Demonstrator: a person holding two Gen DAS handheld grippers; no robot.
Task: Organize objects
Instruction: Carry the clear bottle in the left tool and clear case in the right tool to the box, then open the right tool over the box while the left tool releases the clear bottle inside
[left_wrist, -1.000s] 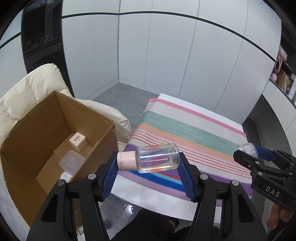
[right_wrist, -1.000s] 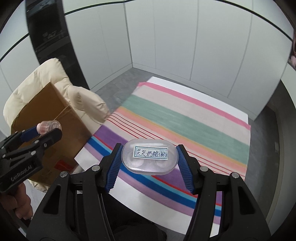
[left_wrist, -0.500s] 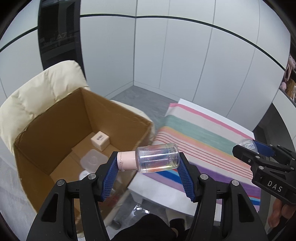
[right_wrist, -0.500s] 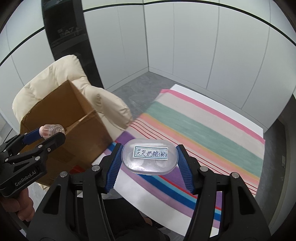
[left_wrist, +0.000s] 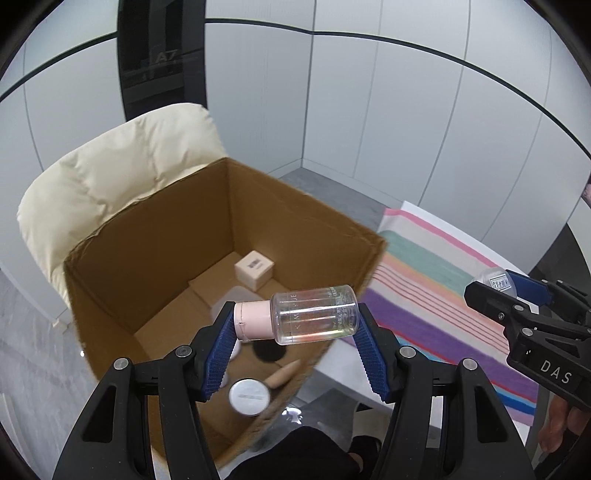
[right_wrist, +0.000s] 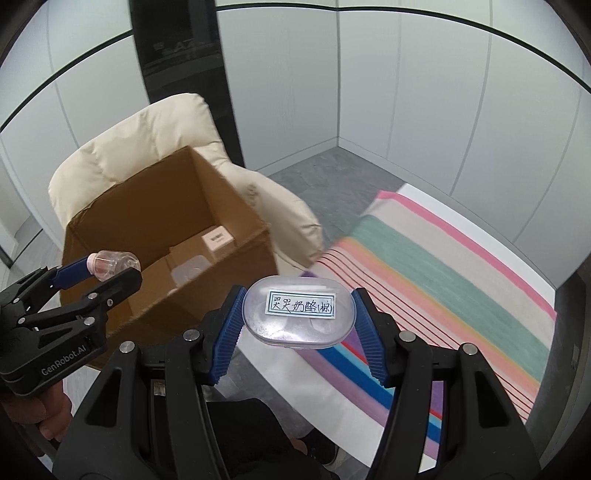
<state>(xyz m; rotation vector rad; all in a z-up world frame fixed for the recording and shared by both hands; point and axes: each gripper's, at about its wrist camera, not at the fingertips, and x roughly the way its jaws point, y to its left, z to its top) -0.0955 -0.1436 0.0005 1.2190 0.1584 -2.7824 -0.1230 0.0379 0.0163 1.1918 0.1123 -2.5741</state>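
Observation:
My left gripper (left_wrist: 295, 332) is shut on a clear bottle with a pink cap (left_wrist: 314, 319), held sideways above the near right part of an open cardboard box (left_wrist: 147, 236). It also shows in the right wrist view (right_wrist: 110, 266). My right gripper (right_wrist: 299, 317) is shut on a clear oval case with a handwritten label (right_wrist: 299, 314), held in the air between the box (right_wrist: 207, 291) and the striped cloth (right_wrist: 443, 273). In the left wrist view the right gripper (left_wrist: 495, 284) is to the right, over the cloth.
The box sits on a cream padded chair (left_wrist: 122, 166). Inside lie a small white cube box (left_wrist: 254, 267), a clear lid, a round white jar (left_wrist: 248, 395), a black disc (left_wrist: 269, 350) and a wooden piece. The striped cloth (left_wrist: 436, 277) covers a table on the right.
Both grippers have swung left toward the box with their objects still held. The left gripper now hangs over the box opening; the striped cloth has slid to the right in both views.

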